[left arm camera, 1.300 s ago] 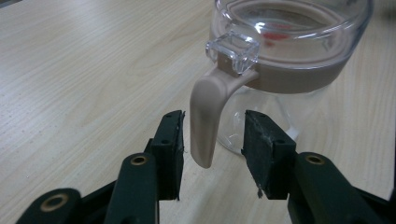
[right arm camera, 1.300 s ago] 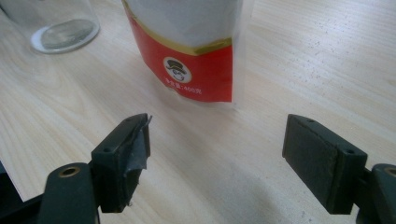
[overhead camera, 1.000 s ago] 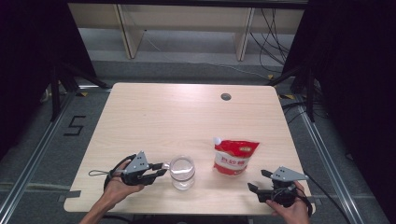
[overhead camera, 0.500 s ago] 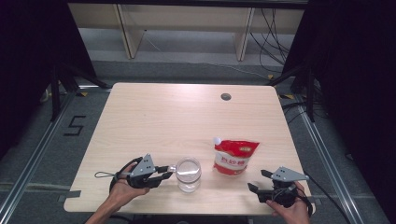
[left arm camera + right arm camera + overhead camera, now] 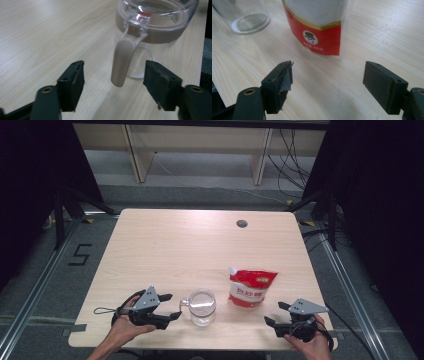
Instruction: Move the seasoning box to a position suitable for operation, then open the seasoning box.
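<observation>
A clear glass jar with a tan-rimmed lid stands near the table's front edge, left of centre. Its tan latch hangs down the side that faces my left gripper. That gripper's jaws have just been opening. They now stand open on either side of the latch without touching it. A red and white spouted pouch lies to the right of the jar. My right gripper rests open at the front right, pointing at the pouch's bottom edge with nothing between its jaws.
The light wooden table has a small round cable hole at the back right. The jar's glass base stands to the left of the pouch in the right gripper view. Dark curtains and metal frames flank the table.
The left gripper's jaws, closed at the jar's latch before, now stand apart. The jar has shifted slightly to the right. The right gripper and the pouch have not moved.
</observation>
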